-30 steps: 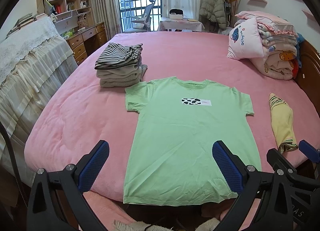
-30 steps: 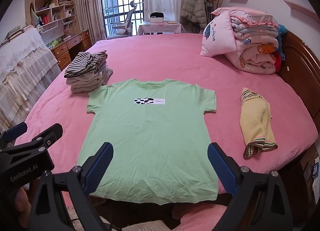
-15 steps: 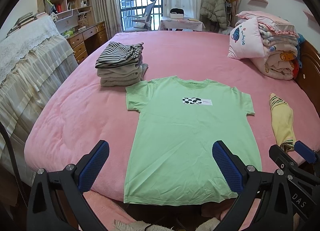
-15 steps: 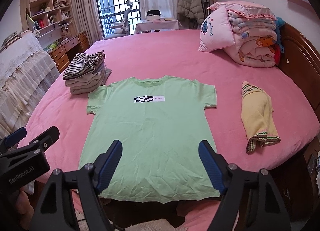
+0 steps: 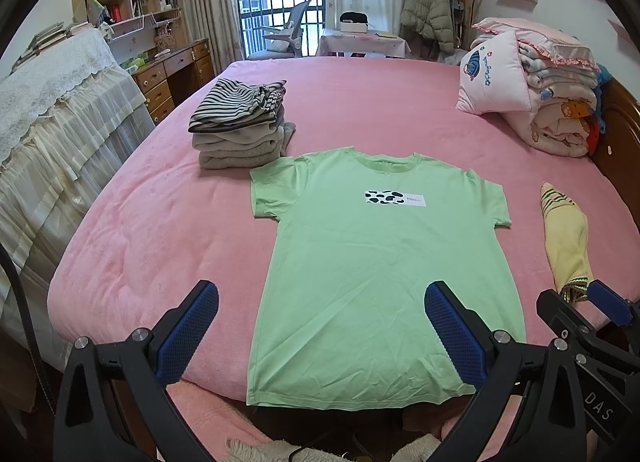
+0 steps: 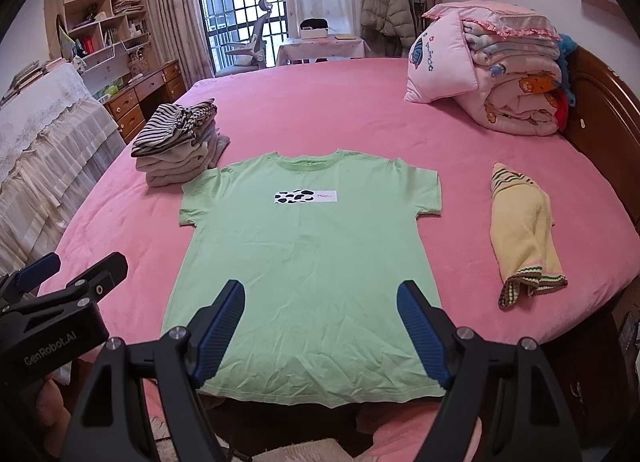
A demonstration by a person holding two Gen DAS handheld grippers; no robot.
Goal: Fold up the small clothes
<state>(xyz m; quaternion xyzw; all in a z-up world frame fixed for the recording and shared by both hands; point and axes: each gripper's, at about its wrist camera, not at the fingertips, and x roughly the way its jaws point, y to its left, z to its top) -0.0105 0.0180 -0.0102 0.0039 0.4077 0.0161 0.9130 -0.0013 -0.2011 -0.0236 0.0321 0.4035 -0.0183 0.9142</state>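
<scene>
Both tongs (image 5: 322, 322) (image 6: 320, 326) agape, empty.

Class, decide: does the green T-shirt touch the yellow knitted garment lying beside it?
Apart. The right wrist view shows bare pink bed cover between the green T-shirt and the yellow knitted garment.

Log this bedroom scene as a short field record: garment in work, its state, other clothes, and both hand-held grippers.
garment: green T-shirt, cow-print label on chest
state: spread flat, face up, unfolded, hem at the near edge of the pink bed
folded stack: beside the shirt's left-hand sleeve in both views, striped piece on top
yellow knit garment: apart from the shirt, on its other side
left hand-held gripper: open, empty, above the hem
right hand-held gripper: open, empty, above the hem
</scene>
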